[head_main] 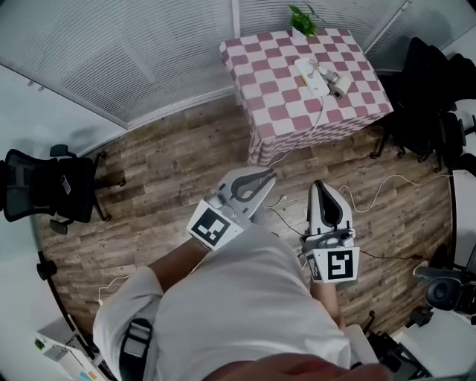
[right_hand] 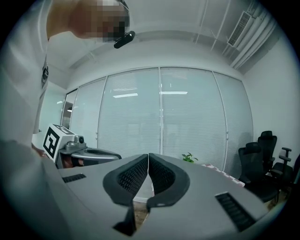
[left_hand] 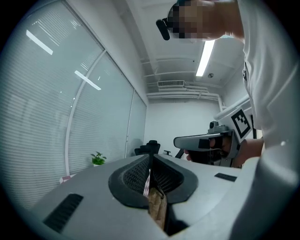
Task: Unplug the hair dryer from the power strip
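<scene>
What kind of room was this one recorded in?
Probably an office or meeting room: glass walls with blinds, black swivel chairs, a ceiling strip light, and a small table under a checked cloth.

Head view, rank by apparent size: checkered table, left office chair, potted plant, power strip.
1. checkered table
2. office chair, clearly smaller
3. power strip and potted plant: look about alike, so I won't rank them.

I, the right gripper (right_hand: pixel 148 159), have my 2 jaws tip to tip at lower centre, empty. Left gripper (right_hand: pixel 110 153) at mid-left, plant (right_hand: pixel 188 158) right of centre, black chairs (right_hand: pixel 265 161) far right.
</scene>
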Demonstrator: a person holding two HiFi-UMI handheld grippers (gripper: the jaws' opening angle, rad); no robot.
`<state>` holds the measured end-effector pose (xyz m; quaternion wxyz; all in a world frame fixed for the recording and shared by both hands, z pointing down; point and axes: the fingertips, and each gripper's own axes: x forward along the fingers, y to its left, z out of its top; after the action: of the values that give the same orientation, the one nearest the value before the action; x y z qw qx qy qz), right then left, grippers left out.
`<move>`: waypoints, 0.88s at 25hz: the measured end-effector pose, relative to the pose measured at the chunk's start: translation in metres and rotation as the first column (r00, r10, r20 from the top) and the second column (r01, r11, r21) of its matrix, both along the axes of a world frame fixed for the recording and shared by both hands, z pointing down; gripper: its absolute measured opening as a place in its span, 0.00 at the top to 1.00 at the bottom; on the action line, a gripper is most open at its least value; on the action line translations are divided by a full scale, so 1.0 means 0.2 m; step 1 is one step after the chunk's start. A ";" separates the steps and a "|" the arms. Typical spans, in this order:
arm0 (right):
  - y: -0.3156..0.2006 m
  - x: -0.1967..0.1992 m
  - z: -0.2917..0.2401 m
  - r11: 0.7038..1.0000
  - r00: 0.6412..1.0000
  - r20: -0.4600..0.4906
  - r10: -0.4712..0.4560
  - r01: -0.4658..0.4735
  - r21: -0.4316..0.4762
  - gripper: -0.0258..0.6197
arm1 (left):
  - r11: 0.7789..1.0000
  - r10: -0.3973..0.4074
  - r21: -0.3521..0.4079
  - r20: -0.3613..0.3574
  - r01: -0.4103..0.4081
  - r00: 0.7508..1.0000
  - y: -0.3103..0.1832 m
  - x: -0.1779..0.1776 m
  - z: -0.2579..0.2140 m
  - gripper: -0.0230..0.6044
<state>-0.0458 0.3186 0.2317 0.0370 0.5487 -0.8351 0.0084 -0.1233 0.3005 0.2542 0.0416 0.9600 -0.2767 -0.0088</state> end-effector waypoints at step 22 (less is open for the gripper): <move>-0.52 0.15 0.07 0.997 0.997 -0.003 0.080 -0.080 -0.019 0.91 | 0.995 0.100 -0.021 0.013 -0.100 0.995 -0.54 0.15 0.08 0.88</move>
<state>-0.0166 0.2148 0.2460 0.0427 0.5813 -0.8124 0.0172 -0.0926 0.1935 0.2696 0.0498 0.9723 -0.2286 0.0026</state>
